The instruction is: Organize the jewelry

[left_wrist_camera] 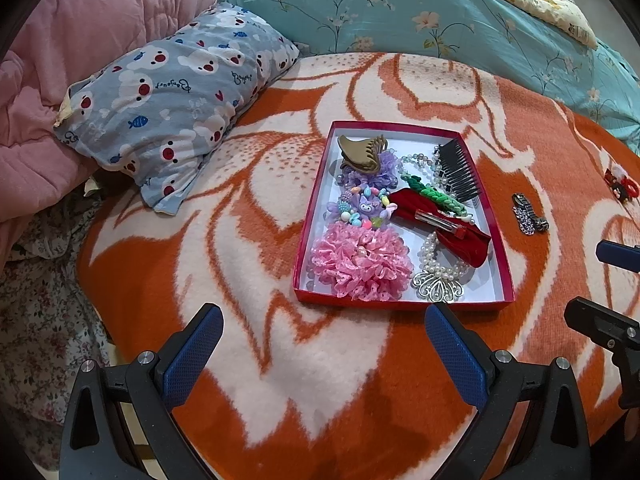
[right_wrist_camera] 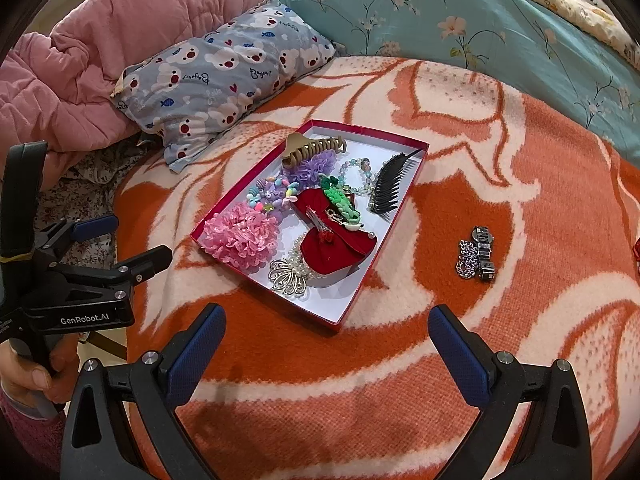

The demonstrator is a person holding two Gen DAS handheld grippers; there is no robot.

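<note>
Pink quilt (left_wrist_camera: 100, 12) was bunched at the far left, and beside it a grey bear-print pillow (left_wrist_camera: 172, 96) lay on the bed's orange-and-cream blanket (left_wrist_camera: 280, 360). The left claw (left_wrist_camera: 324, 354) hung low over that blanket, spread wide and holding nothing, short of the near edge of the red box (left_wrist_camera: 316, 184). A hand (right_wrist_camera: 28, 376) gripped its handle at the left edge of the right wrist view.

Inside the box, a tan claw clip (left_wrist_camera: 362, 154) sat at the far end on a purple scrunchie (left_wrist_camera: 376, 174), then a beaded purple charm piece (left_wrist_camera: 364, 208), then a big pink lace scrunchie (left_wrist_camera: 360, 262) nearest the camera. Right of those lay a red velvet bow (left_wrist_camera: 448, 232) with a green braided band (left_wrist_camera: 436, 196) across it, a pearl string with a silver fan ornament (left_wrist_camera: 438, 286), and a black comb (left_wrist_camera: 456, 174) against the right wall.

Outside the box, well to its right, a metal watch and chain (right_wrist_camera: 476, 254) were heaped on the blanket, with small red pieces (left_wrist_camera: 620, 184) farther right. The right claw (right_wrist_camera: 328, 354) was spread wide too, empty, hovering between box and watch.
</note>
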